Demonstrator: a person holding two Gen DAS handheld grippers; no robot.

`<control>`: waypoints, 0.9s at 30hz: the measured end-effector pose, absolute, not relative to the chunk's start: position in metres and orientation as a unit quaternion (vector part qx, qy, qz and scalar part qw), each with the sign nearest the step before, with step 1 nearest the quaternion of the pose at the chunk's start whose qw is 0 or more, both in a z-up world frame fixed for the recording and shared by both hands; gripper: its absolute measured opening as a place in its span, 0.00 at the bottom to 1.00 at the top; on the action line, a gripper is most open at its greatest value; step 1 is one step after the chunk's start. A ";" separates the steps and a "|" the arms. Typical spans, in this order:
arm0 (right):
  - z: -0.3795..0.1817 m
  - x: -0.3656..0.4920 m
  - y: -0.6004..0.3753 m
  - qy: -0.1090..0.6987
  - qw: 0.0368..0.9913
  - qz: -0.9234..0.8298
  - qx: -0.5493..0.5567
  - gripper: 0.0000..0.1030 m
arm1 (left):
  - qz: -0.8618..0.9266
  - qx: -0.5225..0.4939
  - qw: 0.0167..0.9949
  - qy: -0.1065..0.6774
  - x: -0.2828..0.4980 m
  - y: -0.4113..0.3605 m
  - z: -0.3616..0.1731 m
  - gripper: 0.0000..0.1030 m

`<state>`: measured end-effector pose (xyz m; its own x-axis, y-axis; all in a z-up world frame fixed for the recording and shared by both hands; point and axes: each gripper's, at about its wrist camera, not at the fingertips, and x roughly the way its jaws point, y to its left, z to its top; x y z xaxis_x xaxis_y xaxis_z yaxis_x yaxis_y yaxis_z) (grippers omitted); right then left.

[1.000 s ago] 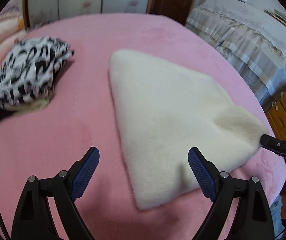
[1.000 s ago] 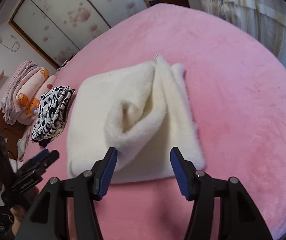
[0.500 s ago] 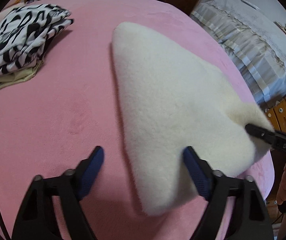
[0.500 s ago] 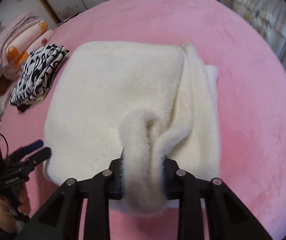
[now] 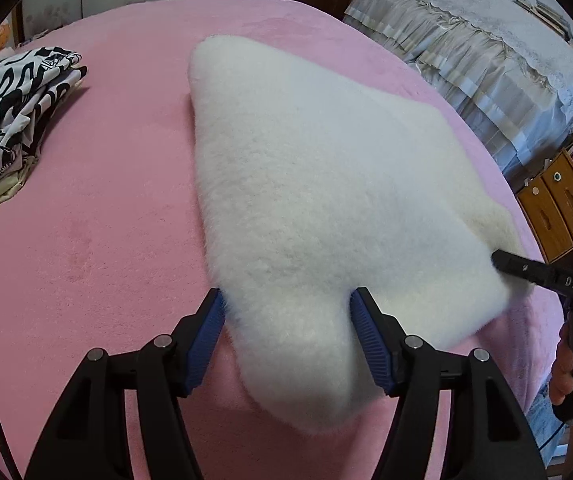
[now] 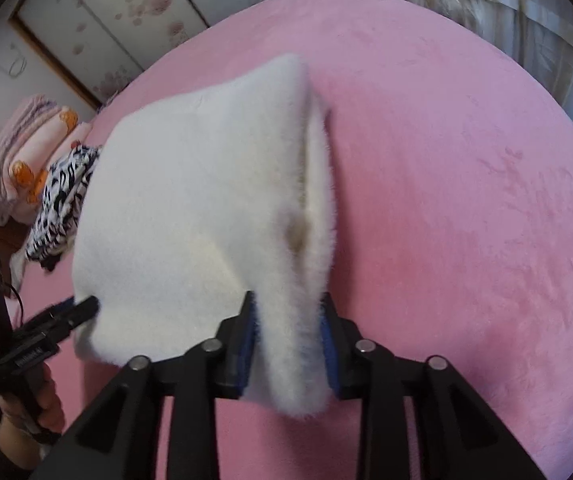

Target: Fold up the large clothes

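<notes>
A white fluffy fleece garment (image 5: 326,180) lies folded on a pink bed cover (image 5: 106,240). Its near corner fills the gap of my left gripper (image 5: 286,320); both blue pads touch the fleece and the jaws are closing. The right wrist view shows the garment (image 6: 190,200) with a thick fold running up its right side. The near end of that fold is pinched in my right gripper (image 6: 288,328), whose jaws are opening slightly around the bulk. Each gripper shows in the other's view: the right gripper (image 5: 502,260) and the left gripper (image 6: 82,306) both sit at the garment's near edge.
A black-and-white patterned clothes pile (image 5: 10,108) rests at the bed's left, with folded pink blankets (image 6: 26,152) beyond it. A second bed with a frilled grey cover (image 5: 486,52) and a wooden cabinet (image 5: 554,208) stand to the right. Bare pink cover (image 6: 466,200) spreads right of the garment.
Both grippers came down onto the garment's near edge. The left jaws narrowed around the near corner. The right jaws took hold of the raised fold, and the garment's near edge now looks lifted.
</notes>
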<state>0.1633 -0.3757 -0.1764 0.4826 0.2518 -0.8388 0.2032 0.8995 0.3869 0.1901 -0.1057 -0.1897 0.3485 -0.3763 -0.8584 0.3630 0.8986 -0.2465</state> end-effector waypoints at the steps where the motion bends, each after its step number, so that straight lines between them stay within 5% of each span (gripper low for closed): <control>1: -0.172 0.164 -0.379 0.504 0.834 0.012 0.226 0.46 | -0.227 -0.012 0.816 0.532 0.192 -0.103 -0.188 0.61; 6: -0.149 0.188 -0.389 0.476 0.850 0.015 0.224 0.61 | -0.231 -0.020 0.809 0.540 0.214 -0.092 -0.172 0.70; 8: -0.145 0.212 -0.385 0.475 0.852 0.017 0.218 0.61 | -0.220 -0.028 0.813 0.538 0.232 -0.089 -0.168 0.79; 17: -0.180 0.326 -0.401 0.509 0.823 -0.008 0.250 0.61 | -0.206 -0.070 0.800 0.559 0.319 -0.112 -0.172 0.81; 18: -0.187 0.333 -0.404 0.518 0.816 -0.011 0.257 0.59 | -0.202 -0.068 0.800 0.561 0.327 -0.116 -0.174 0.81; 19: -0.190 0.338 -0.405 0.526 0.813 -0.012 0.248 0.40 | -0.201 -0.063 0.800 0.561 0.333 -0.120 -0.175 0.73; 20: -0.186 0.340 -0.403 0.522 0.820 -0.014 0.236 0.35 | -0.210 -0.062 0.803 0.555 0.335 -0.124 -0.172 0.62; 22: -0.165 0.331 -0.400 0.476 0.851 0.004 0.221 0.20 | -0.203 -0.035 0.820 0.534 0.336 -0.130 -0.164 0.58; 24: -0.171 0.330 -0.404 0.465 0.860 0.000 0.211 0.20 | -0.201 -0.035 0.830 0.518 0.336 -0.130 -0.166 0.57; 27: -0.201 0.334 -0.412 0.509 0.832 -0.026 0.218 0.39 | -0.196 -0.059 0.822 0.531 0.338 -0.126 -0.181 0.65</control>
